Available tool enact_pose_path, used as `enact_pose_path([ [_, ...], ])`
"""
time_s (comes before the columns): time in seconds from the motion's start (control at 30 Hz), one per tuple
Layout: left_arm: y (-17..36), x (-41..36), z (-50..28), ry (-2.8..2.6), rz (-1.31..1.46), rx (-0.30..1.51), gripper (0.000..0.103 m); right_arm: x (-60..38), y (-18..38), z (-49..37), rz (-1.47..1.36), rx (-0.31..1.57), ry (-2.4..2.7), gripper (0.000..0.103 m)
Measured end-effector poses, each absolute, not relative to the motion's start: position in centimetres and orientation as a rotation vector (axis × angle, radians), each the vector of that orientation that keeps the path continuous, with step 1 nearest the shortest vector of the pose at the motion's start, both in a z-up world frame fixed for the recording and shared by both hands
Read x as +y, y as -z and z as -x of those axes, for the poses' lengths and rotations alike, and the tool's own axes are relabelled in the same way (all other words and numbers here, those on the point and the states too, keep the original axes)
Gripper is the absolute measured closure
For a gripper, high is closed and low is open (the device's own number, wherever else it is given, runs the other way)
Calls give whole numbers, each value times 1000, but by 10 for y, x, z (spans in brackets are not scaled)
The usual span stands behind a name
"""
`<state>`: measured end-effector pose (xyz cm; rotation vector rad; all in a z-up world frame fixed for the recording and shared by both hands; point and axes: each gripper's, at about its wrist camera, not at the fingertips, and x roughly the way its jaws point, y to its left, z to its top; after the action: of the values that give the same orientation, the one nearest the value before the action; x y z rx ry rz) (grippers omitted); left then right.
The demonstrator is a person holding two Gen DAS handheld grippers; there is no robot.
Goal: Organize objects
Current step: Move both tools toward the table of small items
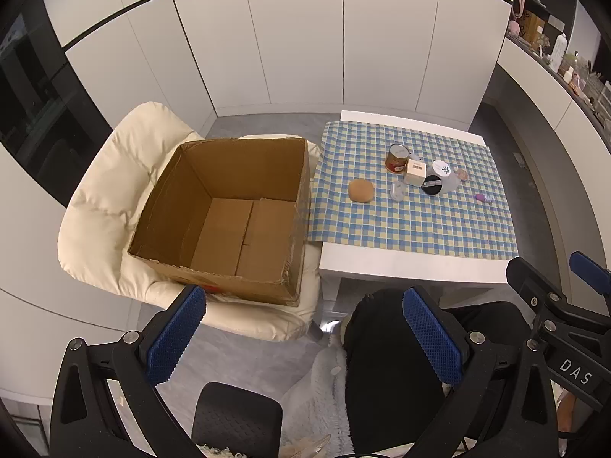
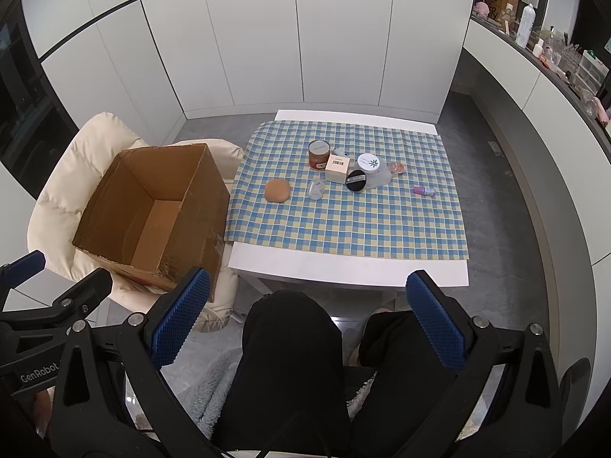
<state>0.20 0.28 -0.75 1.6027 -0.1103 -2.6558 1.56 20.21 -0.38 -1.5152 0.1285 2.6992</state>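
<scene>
An empty cardboard box (image 1: pixel 225 213) (image 2: pixel 152 210) sits on a cream armchair (image 1: pixel 99 206) (image 2: pixel 57 191) left of a low white table (image 1: pixel 404 267) (image 2: pixel 343 271) with a blue checked cloth. On the cloth lie a tan round puff (image 1: pixel 361 190) (image 2: pixel 277 190), a red-brown can (image 1: pixel 397 157) (image 2: pixel 318 154), a cream carton (image 1: pixel 415 171) (image 2: pixel 337 166), a white-lidded jar (image 1: pixel 443 171) (image 2: pixel 369 165), a black compact (image 1: pixel 432 184) (image 2: pixel 356 181), a clear case (image 1: pixel 397 191) (image 2: pixel 316 189) and a small purple bottle (image 1: pixel 483 198) (image 2: pixel 424 191). My left gripper (image 1: pixel 305 336) and right gripper (image 2: pixel 309 324) hang open and empty, near the table's front edge.
A person's legs in black trousers (image 2: pixel 290 362) (image 1: pixel 389 351) sit below the grippers on a fluffy grey rug (image 1: pixel 324 393). White cabinet doors (image 2: pixel 305 38) stand behind the table. A cluttered counter (image 2: pixel 553 53) runs along the right wall.
</scene>
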Motion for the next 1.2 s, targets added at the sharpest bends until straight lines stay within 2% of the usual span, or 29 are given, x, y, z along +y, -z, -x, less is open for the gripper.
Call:
enact_pose_path([
  [1.2,15,20,1,2666,-1552,-154,0,217,9,-14,1519,176,-2696,0],
])
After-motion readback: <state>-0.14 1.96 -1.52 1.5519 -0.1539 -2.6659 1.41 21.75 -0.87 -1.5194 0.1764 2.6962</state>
